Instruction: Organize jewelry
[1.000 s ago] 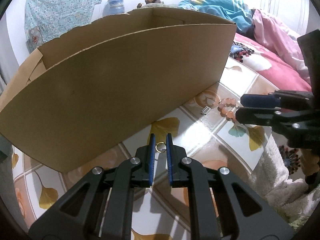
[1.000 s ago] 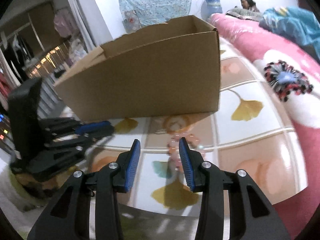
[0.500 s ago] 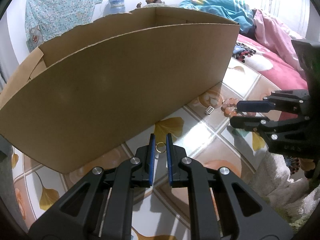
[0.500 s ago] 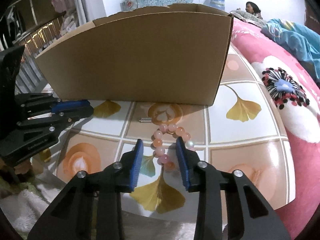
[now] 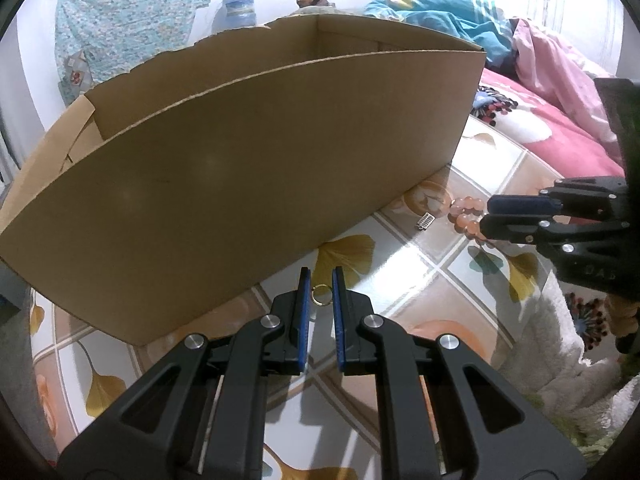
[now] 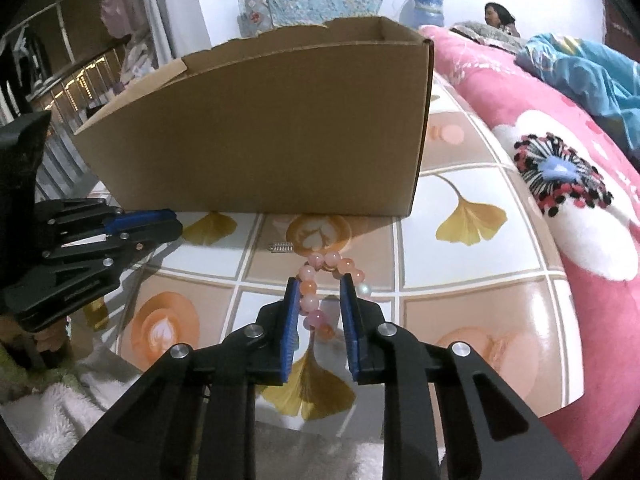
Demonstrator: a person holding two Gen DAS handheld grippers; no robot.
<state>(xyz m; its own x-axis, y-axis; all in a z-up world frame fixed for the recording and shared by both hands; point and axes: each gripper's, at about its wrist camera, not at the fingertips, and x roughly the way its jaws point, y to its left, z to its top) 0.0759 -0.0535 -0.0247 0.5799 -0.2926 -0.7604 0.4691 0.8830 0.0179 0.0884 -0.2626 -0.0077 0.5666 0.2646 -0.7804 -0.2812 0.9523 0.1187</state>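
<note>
The left gripper (image 5: pixel 319 280) pinches a gold ring (image 5: pixel 320 295) just short of the cardboard box (image 5: pixel 248 184) walling off everything ahead, while the right gripper (image 6: pixel 320 282), jaws just closing, straddles the pink bead bracelet (image 6: pixel 316 292) (grip uncertain) with a small silver clasp (image 6: pixel 282 247) ahead-left.

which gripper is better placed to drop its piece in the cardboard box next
Left, probably. The left gripper already pinches the gold ring right at the cardboard box. The right gripper has just been closing around the bead bracelet, which lies on the mat.
</note>
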